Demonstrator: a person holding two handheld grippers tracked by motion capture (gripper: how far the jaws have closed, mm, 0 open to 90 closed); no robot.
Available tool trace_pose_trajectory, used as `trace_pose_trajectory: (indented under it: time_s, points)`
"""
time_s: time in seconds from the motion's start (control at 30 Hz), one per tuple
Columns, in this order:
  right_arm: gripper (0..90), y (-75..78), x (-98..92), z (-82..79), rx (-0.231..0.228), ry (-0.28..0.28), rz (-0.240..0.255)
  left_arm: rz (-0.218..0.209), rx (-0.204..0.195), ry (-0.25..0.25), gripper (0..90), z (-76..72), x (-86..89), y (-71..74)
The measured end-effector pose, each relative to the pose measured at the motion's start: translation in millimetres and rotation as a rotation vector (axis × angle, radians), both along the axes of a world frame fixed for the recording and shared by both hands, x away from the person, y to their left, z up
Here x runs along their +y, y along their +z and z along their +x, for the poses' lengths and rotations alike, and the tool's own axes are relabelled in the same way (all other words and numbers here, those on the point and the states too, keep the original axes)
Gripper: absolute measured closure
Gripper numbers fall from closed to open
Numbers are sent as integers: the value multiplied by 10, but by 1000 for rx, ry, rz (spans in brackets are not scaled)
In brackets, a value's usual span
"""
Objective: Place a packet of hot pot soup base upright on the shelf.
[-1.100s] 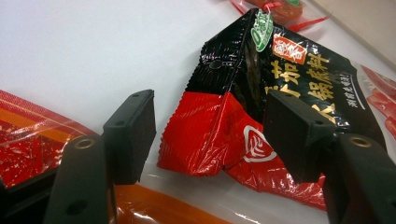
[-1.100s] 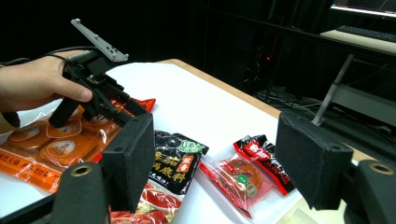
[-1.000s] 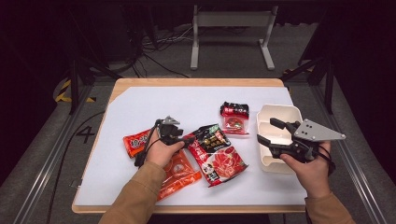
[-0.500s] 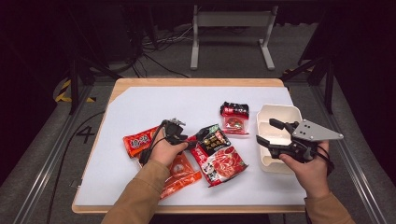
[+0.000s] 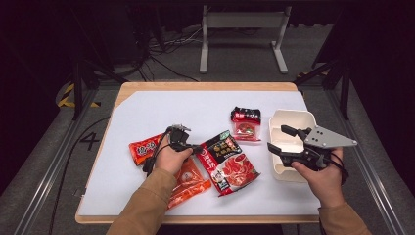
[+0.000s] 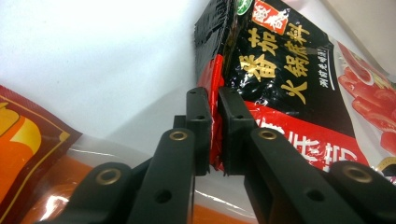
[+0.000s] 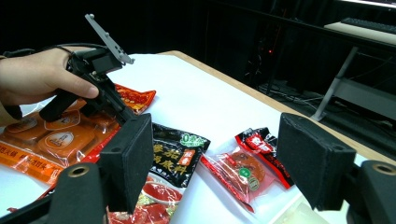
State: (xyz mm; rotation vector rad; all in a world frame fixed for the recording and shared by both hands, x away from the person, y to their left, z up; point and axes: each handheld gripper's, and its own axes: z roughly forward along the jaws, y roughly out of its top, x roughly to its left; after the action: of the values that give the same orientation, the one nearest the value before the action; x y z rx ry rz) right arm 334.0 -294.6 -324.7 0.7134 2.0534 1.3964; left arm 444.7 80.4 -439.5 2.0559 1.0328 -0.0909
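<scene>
A black-and-red hot pot pouch (image 5: 227,161) lies flat at the table's middle. My left gripper (image 5: 196,147) has just been closing and is now shut on the pouch's left edge. In the left gripper view the two pads (image 6: 201,126) pinch the pouch's (image 6: 289,84) red seam. My right gripper (image 5: 278,138) hovers open over the near end of a white two-compartment tray (image 5: 293,120). Nothing lies between the right gripper's (image 7: 215,163) wide-set pads. Beyond them the pouch (image 7: 175,158) and the hand with the left gripper (image 7: 116,105) are visible.
A small red-and-black packet (image 5: 246,122) lies just left of the tray. An orange pouch (image 5: 188,181) sits under my left wrist, and an orange-red one (image 5: 144,147) lies farther left. White sheet (image 5: 161,107) covers the wooden table; dark floor and metal frames surround it.
The left gripper's jaws have come together on the edge of the black-and-red pouch. Neither hand has shifted noticeably.
</scene>
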Motion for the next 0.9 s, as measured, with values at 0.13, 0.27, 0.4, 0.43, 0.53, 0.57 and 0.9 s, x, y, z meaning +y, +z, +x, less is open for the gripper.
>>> trace_pose_trajectory:
  time_s: [0.13, 0.27, 0.4, 0.43, 0.53, 0.57, 0.9]
  points:
    - [287, -10, 8, 6, 6, -1, -4, -37, -48, -4, 864, -47, 4, 90]
    - [395, -21, 18, 14, 27, 24, -6, -66, -105, -38, 865, -94, 3, 238]
    - [497, -29, 45, 17, 37, 87, -1, -63, -173, -58, 866, -166, -42, 373]
    - [502, -27, 51, 15, 36, 95, 4, -67, -187, -63, 866, -190, -59, 417]
    - [503, -19, 49, 18, 26, 93, 1, -76, -207, -71, 867, -231, -88, 489]
    - [503, -17, 43, 19, 22, 86, -2, -79, -228, -81, 867, -245, -100, 525]
    - [465, 1, -2, 13, 65, 64, 26, -87, -366, -144, 870, -469, -224, 848]
